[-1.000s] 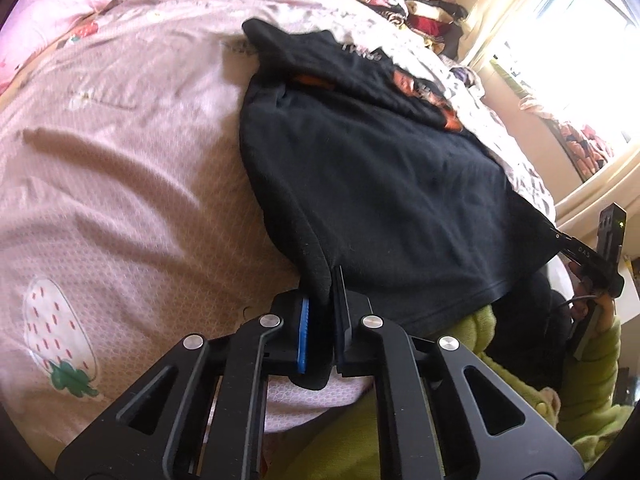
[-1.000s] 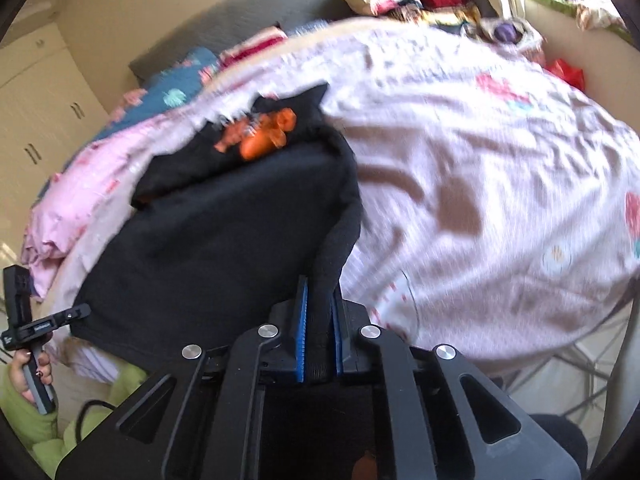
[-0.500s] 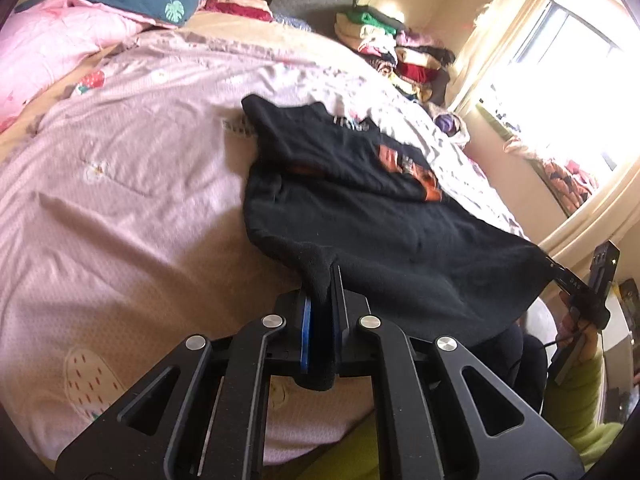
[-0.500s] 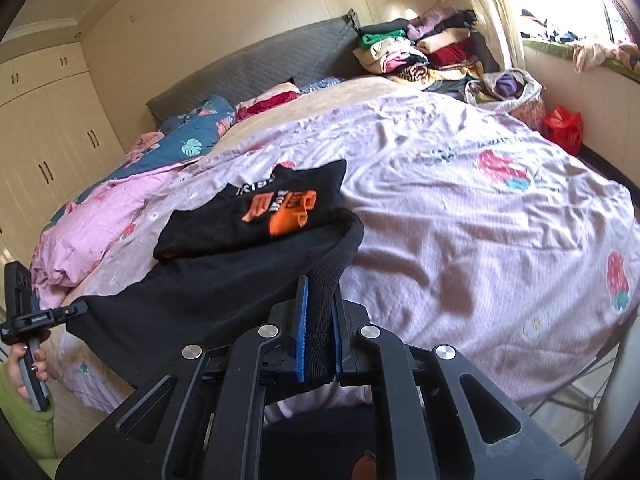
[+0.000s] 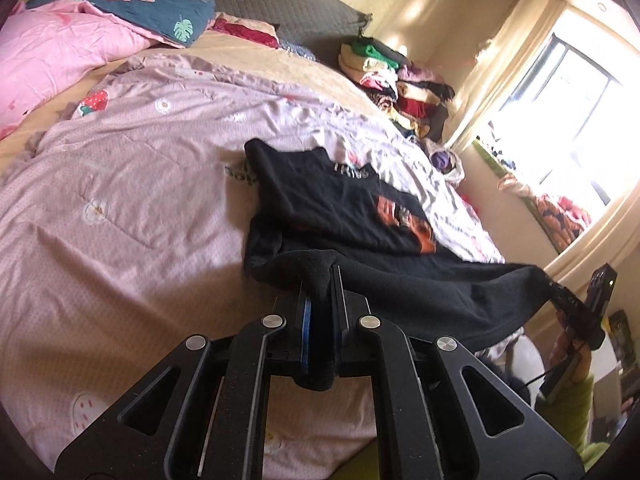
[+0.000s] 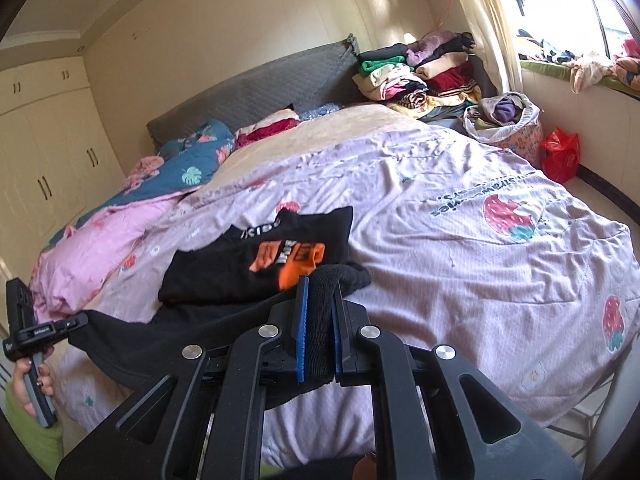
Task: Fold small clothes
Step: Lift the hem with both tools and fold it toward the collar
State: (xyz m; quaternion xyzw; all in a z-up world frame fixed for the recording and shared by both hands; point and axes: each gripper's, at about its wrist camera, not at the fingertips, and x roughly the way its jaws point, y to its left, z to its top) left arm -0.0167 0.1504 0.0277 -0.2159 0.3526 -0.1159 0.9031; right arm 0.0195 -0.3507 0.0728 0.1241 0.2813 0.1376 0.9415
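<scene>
While you clamp the black shirt hem, left gripper pinching one corner, right gripper the other, near the bed's front edge.

Your wide bed, spread with a lilac strawberry-print sheet.
On it you have the black garment with orange print, a pink quilt, a teal leaf-print blanket and stacked folded clothes by the headboard.

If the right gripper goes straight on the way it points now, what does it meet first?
Probably the black shirt's folded part with the orange print, lying on the bed just ahead of the right gripper; depth is unclear.
</scene>
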